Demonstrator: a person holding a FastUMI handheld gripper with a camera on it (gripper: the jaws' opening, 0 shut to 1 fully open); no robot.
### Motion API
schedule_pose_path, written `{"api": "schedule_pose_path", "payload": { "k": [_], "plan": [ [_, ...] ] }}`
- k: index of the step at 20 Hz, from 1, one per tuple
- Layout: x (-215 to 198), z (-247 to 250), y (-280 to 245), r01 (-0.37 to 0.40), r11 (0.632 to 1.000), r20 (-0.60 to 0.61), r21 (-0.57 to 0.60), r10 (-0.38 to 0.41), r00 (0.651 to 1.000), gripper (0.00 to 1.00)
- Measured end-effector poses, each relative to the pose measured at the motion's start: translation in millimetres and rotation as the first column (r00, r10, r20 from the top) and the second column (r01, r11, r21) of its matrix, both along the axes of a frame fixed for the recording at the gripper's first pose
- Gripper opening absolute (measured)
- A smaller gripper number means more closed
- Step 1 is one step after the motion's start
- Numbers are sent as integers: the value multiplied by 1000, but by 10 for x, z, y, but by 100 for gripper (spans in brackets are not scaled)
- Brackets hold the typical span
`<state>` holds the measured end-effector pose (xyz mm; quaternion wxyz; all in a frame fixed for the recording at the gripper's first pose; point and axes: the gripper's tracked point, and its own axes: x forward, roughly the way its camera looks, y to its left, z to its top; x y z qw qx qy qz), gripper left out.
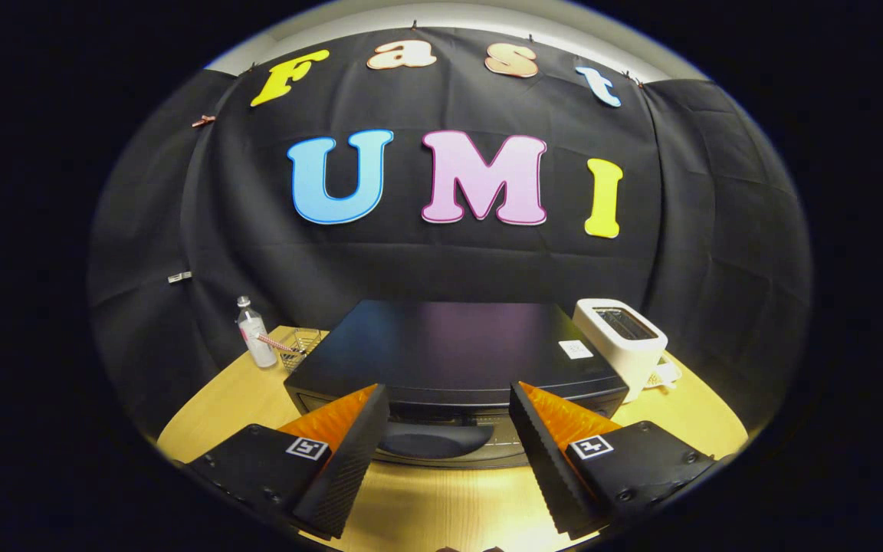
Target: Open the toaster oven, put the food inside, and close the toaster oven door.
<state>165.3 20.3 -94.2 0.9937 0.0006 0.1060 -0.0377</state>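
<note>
Wooden table (418,510) under everything, light coloured; going left to right: a clear bottle (255,333) stands at the far left, just beside it a small wire basket (305,345) with what looks like a striped straw-ish thing poking out, can't tell what else is in it; then the big black toaster oven (449,349) dead centre; then a white pop-up toaster (622,337) on the right, touching or nearly touching the oven's side, its slot looks empty from here.

Gripper (449,414) has its fingers spread wide with nothing between them; the oven sits just ahead of them, squarely in line, its long axis running crosswise to the fingers; door (449,452) looks closed, and the dark curved handle (434,438) near the top of the door lies right in the gap between the fingertips, a bit lower and beyond them.

So I'd guess we're at the very start, door not opened yet; next move probably means dropping onto that handle and pulling down and back; no food that I can make out, and the oven's inside is hidden behind the door.
</note>
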Motion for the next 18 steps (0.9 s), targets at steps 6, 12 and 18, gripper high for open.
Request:
{"api": "schedule_pose_path", "payload": {
  "k": [6,12,18],
  "plan": [
    [140,-255,43,11,1000,-42,18,-10,999,99],
    [-7,-300,74,-21,999,-58,27,22,998,98],
    [-372,-470,95,-16,999,-94,31,19,995,98]
  ]
}}
